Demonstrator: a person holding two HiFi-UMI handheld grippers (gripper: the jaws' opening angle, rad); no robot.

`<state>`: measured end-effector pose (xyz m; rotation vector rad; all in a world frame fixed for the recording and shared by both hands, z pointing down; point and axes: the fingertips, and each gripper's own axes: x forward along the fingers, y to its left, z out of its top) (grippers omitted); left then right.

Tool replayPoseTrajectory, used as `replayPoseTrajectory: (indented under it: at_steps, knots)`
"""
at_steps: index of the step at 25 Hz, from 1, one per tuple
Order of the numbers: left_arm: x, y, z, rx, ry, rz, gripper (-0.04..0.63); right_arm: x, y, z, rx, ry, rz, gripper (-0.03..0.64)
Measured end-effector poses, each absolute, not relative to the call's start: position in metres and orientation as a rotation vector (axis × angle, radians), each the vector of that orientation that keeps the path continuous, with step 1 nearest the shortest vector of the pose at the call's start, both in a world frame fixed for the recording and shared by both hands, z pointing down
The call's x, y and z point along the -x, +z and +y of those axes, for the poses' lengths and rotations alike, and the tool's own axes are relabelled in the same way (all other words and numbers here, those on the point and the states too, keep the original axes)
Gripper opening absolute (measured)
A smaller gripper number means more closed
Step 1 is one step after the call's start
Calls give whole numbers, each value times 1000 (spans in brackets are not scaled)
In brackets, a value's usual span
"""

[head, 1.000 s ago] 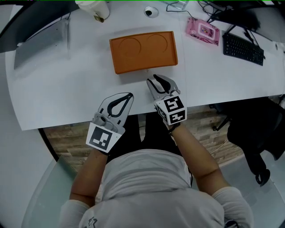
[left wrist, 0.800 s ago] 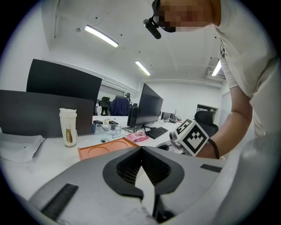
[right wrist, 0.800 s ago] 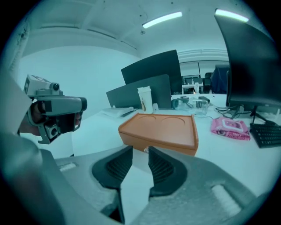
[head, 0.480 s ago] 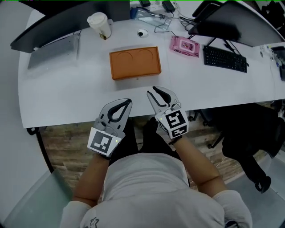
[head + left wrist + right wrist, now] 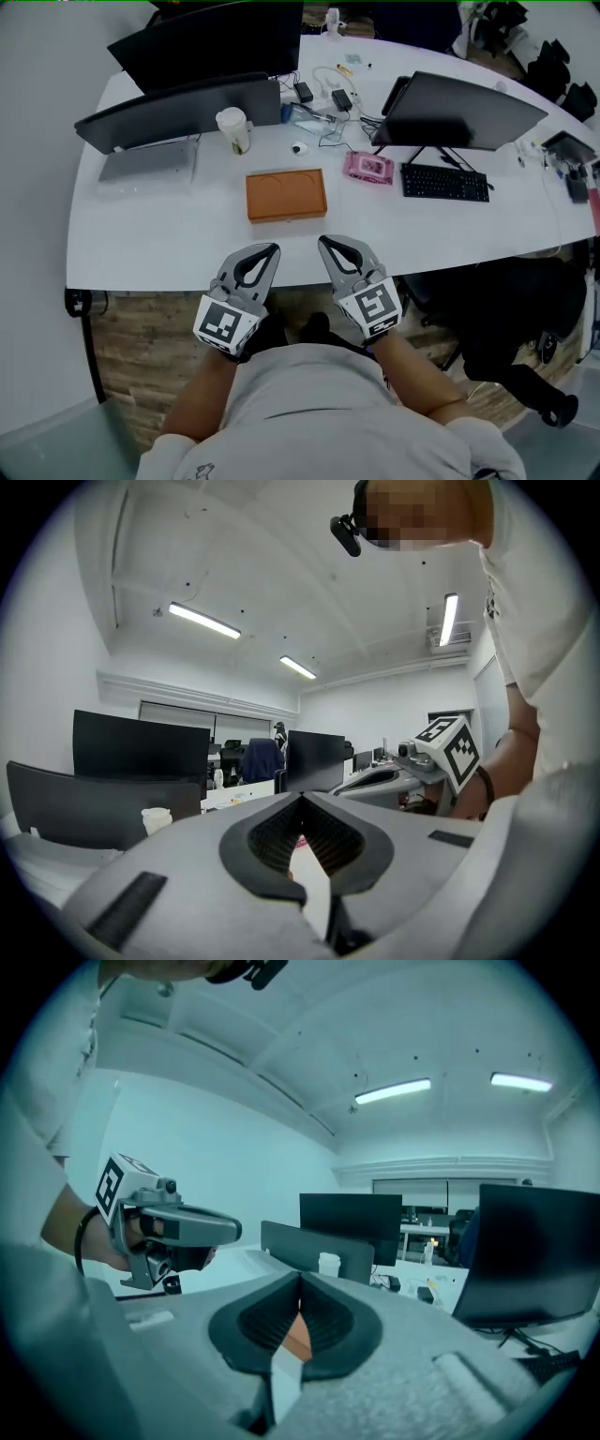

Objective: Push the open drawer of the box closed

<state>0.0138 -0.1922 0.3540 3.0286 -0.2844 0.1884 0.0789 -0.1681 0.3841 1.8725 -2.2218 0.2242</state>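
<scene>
The flat orange rectangular box, with two round outlines on its lid, lies on the white curved tabletop, roughly in the middle and a little back from the near edge. From the head view I cannot tell whether its drawer stands out or sits flush. My left tongs and right tongs hang side by side over the near edge of the tabletop, on the near side of the box and apart from it, both pointing towards it. In the left gripper view the two jaws meet at their tips with nothing between them. In the right gripper view the jaws have just been closing and now stand together, also empty, with a sliver of the orange box showing far off through the hollow behind the tips. Each gripper carries its black-and-white marker cube at the back, and my bare forearms run down from there. Behind the box stands a white paper cup with a lid, with a small round white object between cup and box. To the right of the box lies a pink packet, and beyond it a black keyboard under a dark monitor. Another dark monitor stands at the back left, with a closed silver laptop in front of it. Wood-pattern floor shows below the tabletop's edge.
</scene>
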Motion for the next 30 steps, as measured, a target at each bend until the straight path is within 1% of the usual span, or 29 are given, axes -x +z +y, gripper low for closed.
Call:
replayPoseTrajectory:
  at_steps: [7, 12, 20, 30]
  knots:
    - [-14, 311, -173, -3055, 105, -266, -2, -70, 319, -153, -1875, 70, -2302, 3]
    - [-9, 290, -169, -3083, 63, -284, -2, -66, 296, -148, -1871, -1, -2331, 3]
    - [0, 274, -144, -3094, 32, -338, -2, -58, 283, -127, -1810, -69, -2389, 3]
    - [30, 264, -112, -3082, 78, -508, -2, -64, 293, -80, -1741, -29, -2467, 3]
